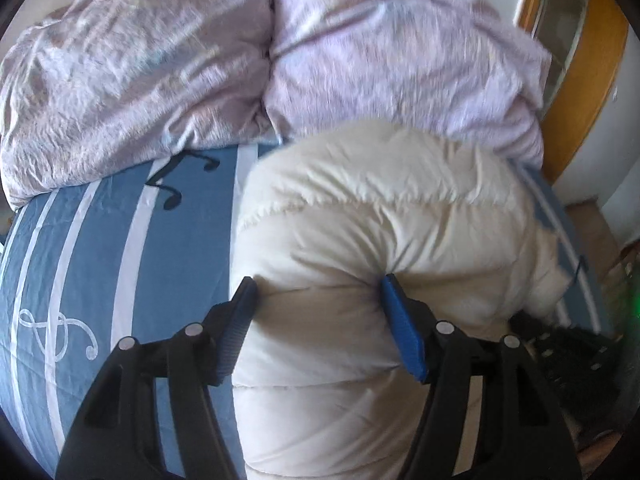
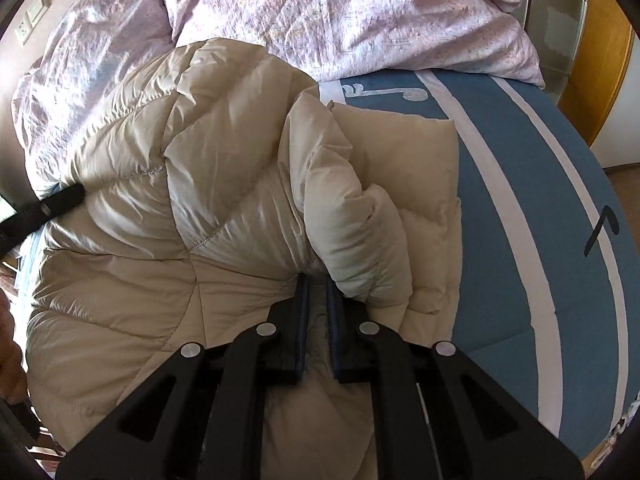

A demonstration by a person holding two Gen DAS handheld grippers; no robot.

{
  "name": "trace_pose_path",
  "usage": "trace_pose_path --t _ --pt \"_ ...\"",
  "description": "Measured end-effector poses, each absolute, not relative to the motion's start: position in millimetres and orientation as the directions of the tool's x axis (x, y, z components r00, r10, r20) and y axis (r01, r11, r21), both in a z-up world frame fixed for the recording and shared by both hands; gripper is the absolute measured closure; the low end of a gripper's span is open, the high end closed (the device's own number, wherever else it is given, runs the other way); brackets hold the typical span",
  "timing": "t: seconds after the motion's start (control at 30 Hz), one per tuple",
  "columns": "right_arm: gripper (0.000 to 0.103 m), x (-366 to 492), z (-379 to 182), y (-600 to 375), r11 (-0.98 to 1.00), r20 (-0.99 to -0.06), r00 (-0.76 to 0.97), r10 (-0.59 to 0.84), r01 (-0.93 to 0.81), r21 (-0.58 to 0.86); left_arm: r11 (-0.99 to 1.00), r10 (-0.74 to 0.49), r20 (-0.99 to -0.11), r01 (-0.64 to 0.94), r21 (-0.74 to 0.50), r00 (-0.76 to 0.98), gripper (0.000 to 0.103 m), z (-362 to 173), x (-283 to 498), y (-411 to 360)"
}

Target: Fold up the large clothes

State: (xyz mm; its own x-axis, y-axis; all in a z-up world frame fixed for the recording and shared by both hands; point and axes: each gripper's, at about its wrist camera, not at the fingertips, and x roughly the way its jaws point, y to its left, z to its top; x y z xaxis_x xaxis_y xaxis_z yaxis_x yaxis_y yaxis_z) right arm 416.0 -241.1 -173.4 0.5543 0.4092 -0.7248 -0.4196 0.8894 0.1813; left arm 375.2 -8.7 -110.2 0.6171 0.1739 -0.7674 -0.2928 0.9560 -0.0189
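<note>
Left gripper (image 1: pixel 316 284) straddles the puffy jacket (image 1: pixel 360 240) – seemingly squeezing (blurred); right gripper (image 2: pixel 316 280) pinches its fabric.

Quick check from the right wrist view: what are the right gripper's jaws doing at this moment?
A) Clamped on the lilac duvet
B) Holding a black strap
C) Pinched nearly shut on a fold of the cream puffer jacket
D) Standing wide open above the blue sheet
C: the right gripper has its jaws almost together with a fold of the cream puffer jacket bunched at their tips.
</note>
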Motion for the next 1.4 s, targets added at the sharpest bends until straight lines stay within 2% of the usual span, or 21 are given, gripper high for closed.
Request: trace_pose_path --t 0.17,0.4,0.5,0.67,0.83,1.03,1.27,1.4 --pt "0.094 408 -164 -246 0.901 -0.716 0.58 0.388 -0.401 0.164 0.962 0.181 -0.785 -0.272 0.016 0.593 0.037 -128 382 -17" --pt "0.078 395 -123 -251 0.884 -0.612 0.647 0.454 -0.413 0.219 0.967 0.155 -0.789 -0.255 -0.003 0.595 0.037 -132 385 -16" --pt "0.077 396 -111 -242 0.885 -0.595 0.663 0.455 -0.414 0.216 0.969 0.149 -0.791 -0.247 -0.003 0.594 0.037 -132 387 -17" --pt "0.077 387 -81 -239 0.883 -0.508 0.724 0.467 -0.411 0.227 0.972 0.139 -0.791 -0.235 -0.006 0.595 0.037 -132 387 -17" --pt "0.077 400 -91 -215 0.897 -0.591 0.69 0.417 -0.415 0.149 0.973 0.133 -0.792 -0.229 -0.008 0.595 0.036 -133 390 -17" --pt "0.078 417 -123 -224 0.926 -0.663 0.661 0.352 -0.348 0.145 0.975 0.118 -0.792 -0.219 -0.02 0.599 0.035 -135 391 -16" --pt "0.078 424 -147 -230 0.941 -0.675 0.667 0.316 -0.313 0.131 0.978 0.109 -0.79 -0.207 -0.022 0.603 0.031 -137 392 -20" --pt "0.078 423 -153 -240 0.938 -0.659 0.672 0.339 -0.299 0.178 0.977 0.107 -0.792 -0.213 -0.03 0.601 0.027 -139 393 -18"
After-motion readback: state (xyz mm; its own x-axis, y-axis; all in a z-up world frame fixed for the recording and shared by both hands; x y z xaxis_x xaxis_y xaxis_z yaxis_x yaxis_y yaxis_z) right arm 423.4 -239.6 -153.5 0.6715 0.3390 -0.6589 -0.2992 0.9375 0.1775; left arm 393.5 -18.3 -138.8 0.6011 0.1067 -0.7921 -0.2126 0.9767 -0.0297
